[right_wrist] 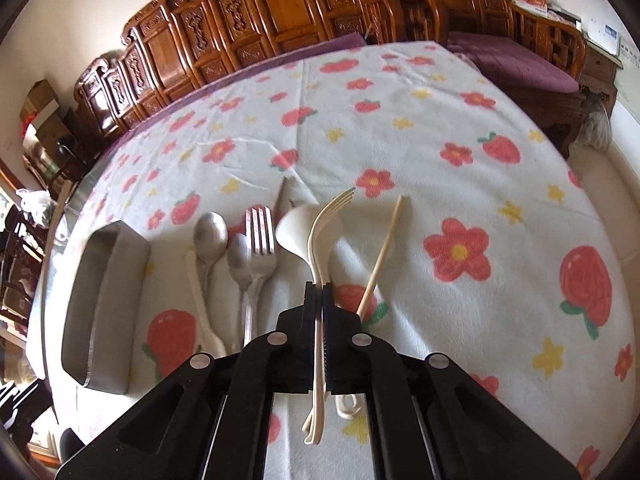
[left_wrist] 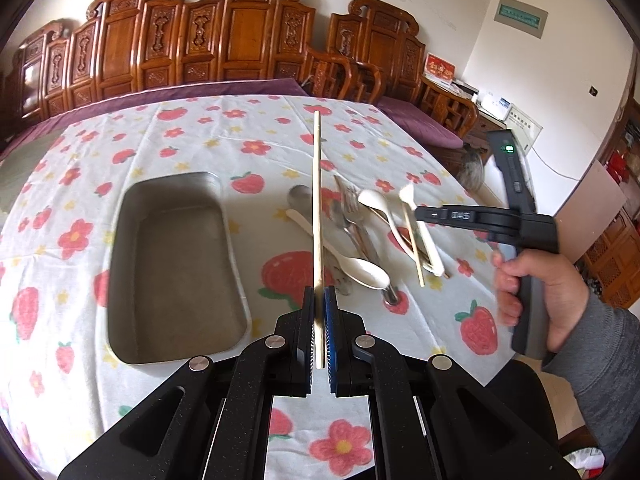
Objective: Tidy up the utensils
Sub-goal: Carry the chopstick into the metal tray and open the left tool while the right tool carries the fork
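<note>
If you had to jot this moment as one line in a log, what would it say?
left tool: shut on chopstick | right tool: shut on cream fork | metal tray: empty | other utensils on tablecloth

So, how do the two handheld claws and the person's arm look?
Each claw, left and right, has matte black linkage arms with silver round rivets and blue ribbed pads. The right one has a black pistol handle with a green light. The person wears a grey knit sleeve.

The surface [right_wrist: 400,152] is covered in white cloth printed with red strawberries and flowers (yellow stars between). The tray [left_wrist: 120,240] is grey; plastic fork [right_wrist: 320,232] cream.
</note>
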Demonstrator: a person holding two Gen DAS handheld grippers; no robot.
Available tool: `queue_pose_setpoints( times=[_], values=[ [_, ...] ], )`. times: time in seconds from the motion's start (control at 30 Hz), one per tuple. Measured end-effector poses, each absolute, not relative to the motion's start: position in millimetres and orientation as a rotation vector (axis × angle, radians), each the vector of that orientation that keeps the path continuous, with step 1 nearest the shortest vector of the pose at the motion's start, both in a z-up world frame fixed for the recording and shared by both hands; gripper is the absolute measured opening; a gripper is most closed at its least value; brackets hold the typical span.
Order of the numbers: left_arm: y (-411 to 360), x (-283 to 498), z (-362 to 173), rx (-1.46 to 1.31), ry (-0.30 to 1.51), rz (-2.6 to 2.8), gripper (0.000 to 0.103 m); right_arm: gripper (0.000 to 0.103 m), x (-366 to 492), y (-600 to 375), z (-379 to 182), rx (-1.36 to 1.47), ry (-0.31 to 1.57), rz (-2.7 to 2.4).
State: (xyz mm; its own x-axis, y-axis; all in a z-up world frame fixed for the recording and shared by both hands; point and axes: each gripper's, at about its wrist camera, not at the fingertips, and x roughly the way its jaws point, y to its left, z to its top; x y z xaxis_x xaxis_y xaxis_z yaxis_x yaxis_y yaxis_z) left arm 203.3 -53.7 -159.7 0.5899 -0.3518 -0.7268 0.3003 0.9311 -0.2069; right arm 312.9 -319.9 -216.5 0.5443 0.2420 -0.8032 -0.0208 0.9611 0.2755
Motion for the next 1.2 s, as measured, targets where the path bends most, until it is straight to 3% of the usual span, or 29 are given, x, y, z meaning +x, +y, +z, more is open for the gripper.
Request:
queue_pose_setpoints(
  times=[0.6, 1.2],
  values=[
    [10, 223, -163, -0.030, 0.890, -0.245, 0.004, 0.004, 291, -223, -162, 0.172, 0.906, 0.392],
    [36, 260, -208, 0.000, 1.041, -0.183, 0.004, 0.004, 289, -156, -168, 0.124, 0.936, 0.493]
  ],
)
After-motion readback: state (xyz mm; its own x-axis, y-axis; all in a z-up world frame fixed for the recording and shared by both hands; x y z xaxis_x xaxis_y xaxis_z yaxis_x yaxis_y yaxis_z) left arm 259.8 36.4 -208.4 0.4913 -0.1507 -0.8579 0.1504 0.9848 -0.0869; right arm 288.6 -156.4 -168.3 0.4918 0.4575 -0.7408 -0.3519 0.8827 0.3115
